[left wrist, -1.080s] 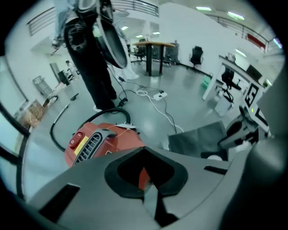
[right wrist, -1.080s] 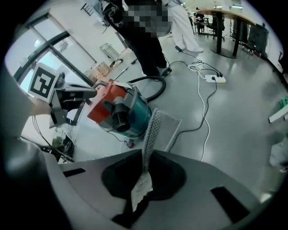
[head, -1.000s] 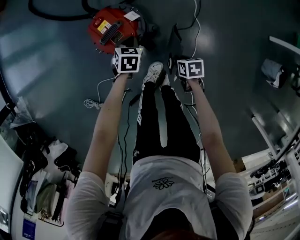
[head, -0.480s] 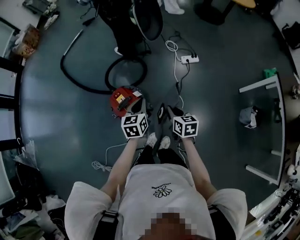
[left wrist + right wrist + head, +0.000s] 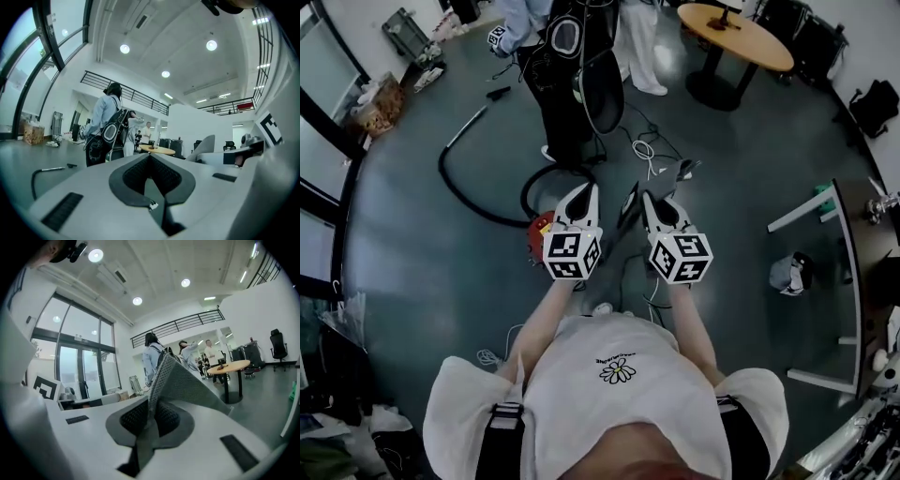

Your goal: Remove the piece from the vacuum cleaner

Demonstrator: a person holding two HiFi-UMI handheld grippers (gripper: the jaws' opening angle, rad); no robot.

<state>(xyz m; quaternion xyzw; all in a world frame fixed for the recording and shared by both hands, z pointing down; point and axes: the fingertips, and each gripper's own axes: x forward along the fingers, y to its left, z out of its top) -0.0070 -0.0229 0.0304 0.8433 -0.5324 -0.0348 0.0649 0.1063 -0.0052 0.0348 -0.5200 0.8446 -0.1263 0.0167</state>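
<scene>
Head view: the red vacuum cleaner (image 5: pixel 534 228) is sitting on the floor, mostly hidden behind the left gripper (image 5: pixel 579 199). Left gripper view: jaws are resting together, empty. Right gripper view: the right gripper (image 5: pixel 659 204) is clamping a grey mesh piece (image 5: pixel 183 380).

**Free room and obstacles.** Bare floor (image 5: pixel 412 281) lies open to the near left, and again to the right as far as a white frame (image 5: pixel 802 214) and a bag (image 5: pixel 787 272). At far left a black hose (image 5: pixel 453 192) curves across the floor toward the red vacuum cleaner (image 5: pixel 538 228), just beside the left tongs (image 5: pixel 585 191). Straight ahead, a standing person (image 5: pixel 558 84) and loose cables (image 5: pixel 647 150) block the way. A round desk (image 5: pixel 736 33) stands far right. The mesh piece (image 5: pixel 628 206) clamped in the right tongs (image 5: pixel 649 199) fills the gap between the two tongs.
</scene>
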